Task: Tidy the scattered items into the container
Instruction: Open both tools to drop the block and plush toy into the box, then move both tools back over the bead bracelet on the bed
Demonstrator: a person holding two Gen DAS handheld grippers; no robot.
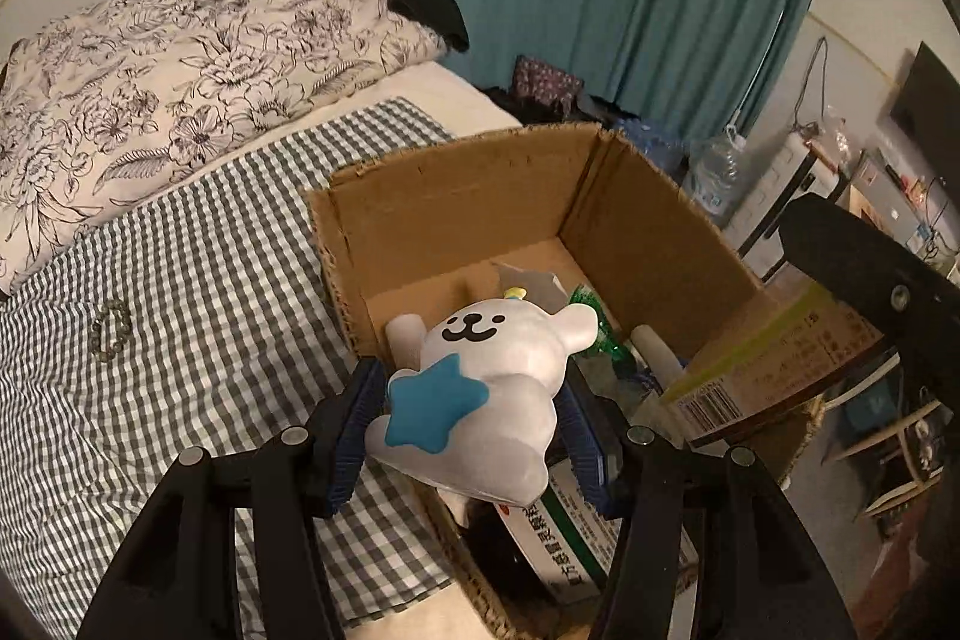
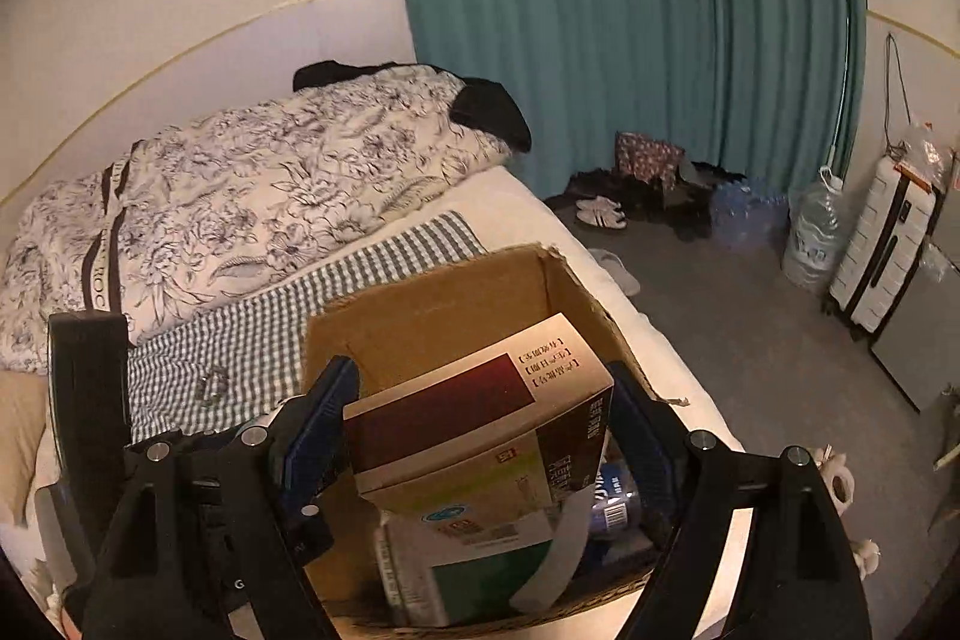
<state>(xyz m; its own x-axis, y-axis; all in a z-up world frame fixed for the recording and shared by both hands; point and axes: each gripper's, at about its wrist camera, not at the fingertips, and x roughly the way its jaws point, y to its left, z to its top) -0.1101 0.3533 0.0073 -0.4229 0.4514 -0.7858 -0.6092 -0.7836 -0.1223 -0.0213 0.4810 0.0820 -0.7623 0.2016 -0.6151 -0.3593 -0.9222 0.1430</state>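
My left gripper (image 1: 471, 415) is shut on a white bear toy (image 1: 498, 370) with a blue star, held over the near edge of the open cardboard box (image 1: 456, 184). My right gripper (image 2: 480, 430) is shut on a red and cream carton (image 2: 480, 418), held over the same box (image 2: 432, 304); the carton also shows in the left wrist view (image 1: 774, 364). Inside the box lie a green and white carton (image 2: 474, 568), a bottle (image 2: 612, 496) and other small items. A bead bracelet (image 1: 111, 328) lies on the checked cloth (image 1: 198, 292), left of the box.
The box stands on a bed near its right edge. A floral duvet (image 1: 180, 70) is heaped at the back. On the floor to the right are shoes (image 2: 600, 211), a water jug (image 2: 813, 232) and a white suitcase (image 2: 882, 250). A teal curtain (image 2: 600, 10) hangs behind.
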